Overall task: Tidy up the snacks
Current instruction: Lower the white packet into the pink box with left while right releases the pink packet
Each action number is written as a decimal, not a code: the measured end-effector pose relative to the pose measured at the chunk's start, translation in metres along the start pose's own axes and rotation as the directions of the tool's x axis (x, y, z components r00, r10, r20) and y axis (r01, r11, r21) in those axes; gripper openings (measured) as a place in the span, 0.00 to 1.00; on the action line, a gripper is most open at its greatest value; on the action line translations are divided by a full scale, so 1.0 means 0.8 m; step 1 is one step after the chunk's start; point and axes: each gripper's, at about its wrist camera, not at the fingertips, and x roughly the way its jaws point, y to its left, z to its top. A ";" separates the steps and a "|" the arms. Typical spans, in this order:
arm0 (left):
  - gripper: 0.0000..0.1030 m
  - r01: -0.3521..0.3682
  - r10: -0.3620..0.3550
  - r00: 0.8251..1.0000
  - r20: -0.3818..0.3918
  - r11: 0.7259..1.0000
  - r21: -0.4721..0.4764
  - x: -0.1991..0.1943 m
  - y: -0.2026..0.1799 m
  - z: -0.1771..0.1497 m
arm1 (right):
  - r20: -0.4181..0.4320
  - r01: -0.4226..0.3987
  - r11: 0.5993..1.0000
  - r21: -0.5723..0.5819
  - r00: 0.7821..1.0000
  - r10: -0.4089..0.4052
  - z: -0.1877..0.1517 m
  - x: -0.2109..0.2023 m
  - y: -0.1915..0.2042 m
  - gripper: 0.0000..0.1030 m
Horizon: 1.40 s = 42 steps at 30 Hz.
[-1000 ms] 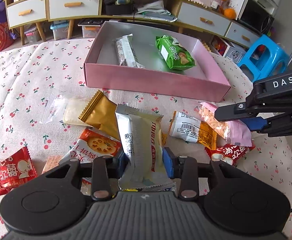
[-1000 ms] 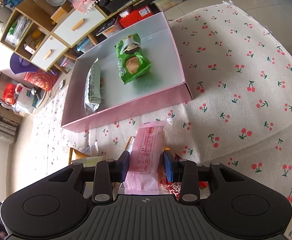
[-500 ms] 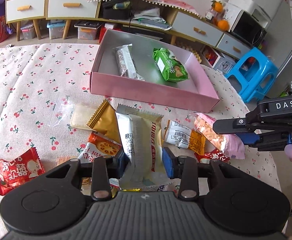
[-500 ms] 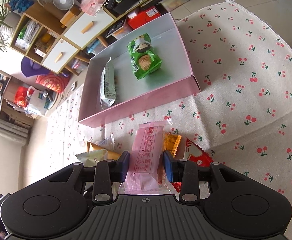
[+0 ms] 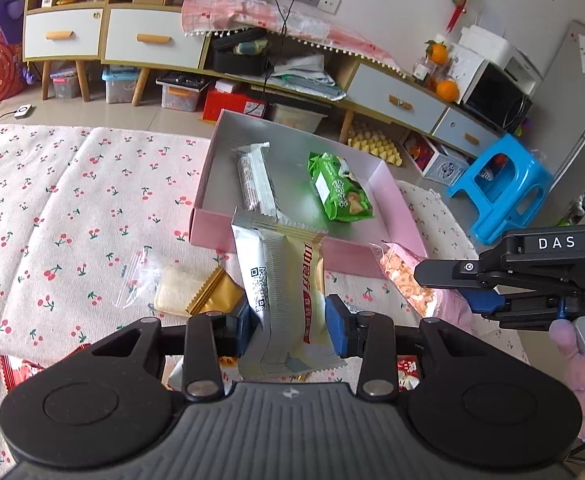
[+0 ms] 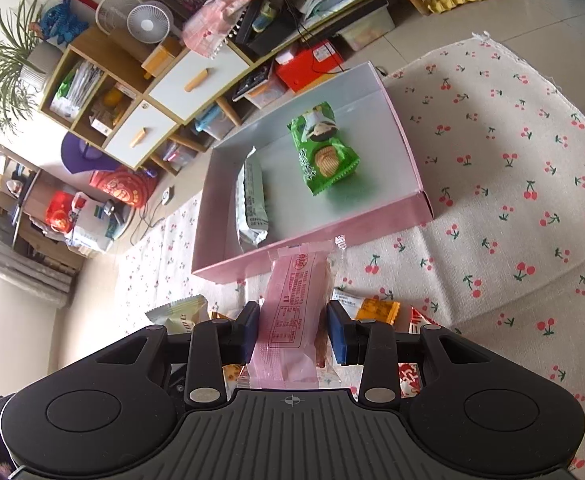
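Observation:
My left gripper (image 5: pixel 288 326) is shut on a cream and white snack packet (image 5: pixel 282 284) and holds it raised in front of the pink box (image 5: pixel 348 254). My right gripper (image 6: pixel 292 338) is shut on a pink snack packet (image 6: pixel 294 316), also raised before the pink box (image 6: pixel 312 242); the right gripper also shows at the right of the left wrist view (image 5: pixel 444 284), with the pink packet (image 5: pixel 404 276) in it. In the box lie a green biscuit packet (image 5: pixel 340 192) and a white wrapped bar (image 5: pixel 254 180).
Loose snacks lie on the cherry-print cloth (image 5: pixel 72 208): a clear bag with a white cake (image 5: pixel 168 290), a gold packet (image 5: pixel 216 294), an orange and white packet (image 6: pixel 368 308), red packets (image 6: pixel 410 364). A blue stool (image 5: pixel 500 188) and low cabinets (image 5: pixel 152 44) stand beyond.
Both grippers have risen and moved toward the pink box with their packets still held. The loose snacks have dropped lower in view.

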 end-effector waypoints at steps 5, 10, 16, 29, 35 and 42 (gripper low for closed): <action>0.34 -0.009 0.010 0.999 0.039 0.999 -0.034 0.002 0.004 0.016 | 0.043 -0.004 0.999 0.043 0.999 0.002 0.015 0.012 0.002 0.34; 0.34 -0.019 0.021 0.998 0.059 0.999 -0.029 0.009 0.007 0.034 | 0.094 -0.028 0.996 0.088 0.995 0.020 0.031 0.024 -0.001 0.34; 0.34 0.040 -0.035 0.998 0.049 0.995 -0.096 0.035 0.020 0.065 | 0.143 -0.045 0.994 0.096 0.989 0.031 0.047 0.038 -0.012 0.35; 0.35 0.113 -0.116 0.993 -0.022 0.986 -0.120 0.110 -0.009 0.084 | 0.193 0.025 0.996 0.087 0.980 -0.042 0.058 0.056 -0.034 0.35; 0.35 0.074 -0.078 0.996 -0.049 0.994 -0.086 0.119 -0.004 0.082 | 0.179 0.073 0.996 0.052 0.980 -0.081 0.056 0.069 -0.032 0.35; 0.35 0.039 -0.043 0.998 -0.052 0.996 -0.080 0.119 0.000 0.084 | 0.196 0.073 0.996 0.047 0.977 -0.081 0.058 0.069 -0.033 0.37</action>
